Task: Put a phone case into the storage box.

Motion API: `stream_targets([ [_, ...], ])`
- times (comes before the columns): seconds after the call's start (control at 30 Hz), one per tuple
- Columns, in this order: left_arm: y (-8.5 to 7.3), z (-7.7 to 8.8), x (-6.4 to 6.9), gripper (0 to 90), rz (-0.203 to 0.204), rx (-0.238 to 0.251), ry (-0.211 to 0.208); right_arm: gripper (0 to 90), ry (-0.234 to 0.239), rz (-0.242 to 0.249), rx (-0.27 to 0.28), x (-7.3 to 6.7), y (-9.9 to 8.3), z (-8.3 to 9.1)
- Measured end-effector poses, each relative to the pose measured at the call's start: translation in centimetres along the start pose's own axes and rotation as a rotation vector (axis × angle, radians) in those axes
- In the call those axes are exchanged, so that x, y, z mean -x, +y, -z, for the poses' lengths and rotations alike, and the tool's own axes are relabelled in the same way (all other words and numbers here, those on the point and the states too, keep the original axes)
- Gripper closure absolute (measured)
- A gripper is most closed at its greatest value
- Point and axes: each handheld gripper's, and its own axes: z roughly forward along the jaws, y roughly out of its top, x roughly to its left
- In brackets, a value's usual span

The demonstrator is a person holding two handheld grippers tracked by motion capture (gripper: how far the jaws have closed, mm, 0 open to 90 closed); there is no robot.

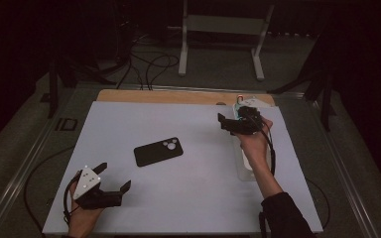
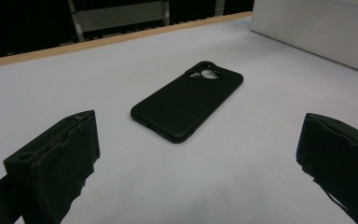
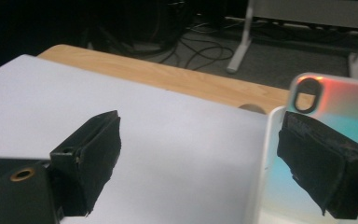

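A black phone case (image 1: 158, 151) lies flat, camera cut-out to the right, in the middle of the white sheet (image 1: 188, 188). My left gripper (image 1: 114, 176) is near the sheet's front left corner, open and pointing toward the case (image 2: 186, 100), which lies a short way ahead of my wide-apart jaws (image 2: 198, 133). My right gripper (image 1: 232, 122) hovers open at the far right, beside a white tray (image 1: 248, 171). In the right gripper view a phone with an iridescent back (image 3: 340, 102) rests in that tray, partly behind my right-hand jaw; nothing is held (image 3: 200, 123).
The wooden table edge (image 1: 178, 95) runs along the back of the sheet. Beyond it are a white stand's legs (image 1: 182, 54) and loose cables (image 1: 151, 64) on the floor. The tray's white side (image 2: 317, 28) rises at the upper right of the left gripper view.
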Motion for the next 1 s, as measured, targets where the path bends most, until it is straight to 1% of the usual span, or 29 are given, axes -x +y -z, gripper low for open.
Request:
stream_targets([
  [0.13,0.0,0.1,0.1,0.0,0.003,0.007,0.003,13.3,0.030,0.000,0.011,-0.7,-0.7,1.2],
  [0.2,0.0,0.1,0.0,0.0,0.007,0.009,0.004,13.3,0.036,0.001,0.017,-1.0,-1.2,1.8],
  [0.27,0.0,0.1,0.0,0.0,0.010,0.011,0.001,13.3,0.042,0.004,0.034,-1.2,-1.6,2.4],
  [0.37,0.1,0.1,0.0,0.1,0.013,0.013,0.003,13.0,0.057,-0.006,0.064,-1.4,-2.4,3.4],
  [0.6,0.1,0.1,0.0,0.1,0.007,0.014,0.007,12.3,0.081,0.032,0.074,-2.0,-4.3,5.2],
  [0.8,0.1,0.0,0.0,0.1,0.010,0.014,0.008,12.0,0.114,0.029,0.087,-2.6,-6.0,6.4],
  [0.9,0.1,0.1,0.0,0.0,0.010,0.015,0.009,11.5,0.121,0.036,0.099,-2.6,-6.7,7.0],
  [0.97,0.1,0.1,-0.1,0.0,0.014,0.018,0.009,11.3,0.115,0.040,0.111,-2.6,-7.4,7.4],
  [1.0,0.1,0.1,-0.1,0.1,0.014,0.018,0.011,11.0,0.110,0.052,0.114,-2.6,-7.7,7.5],
])
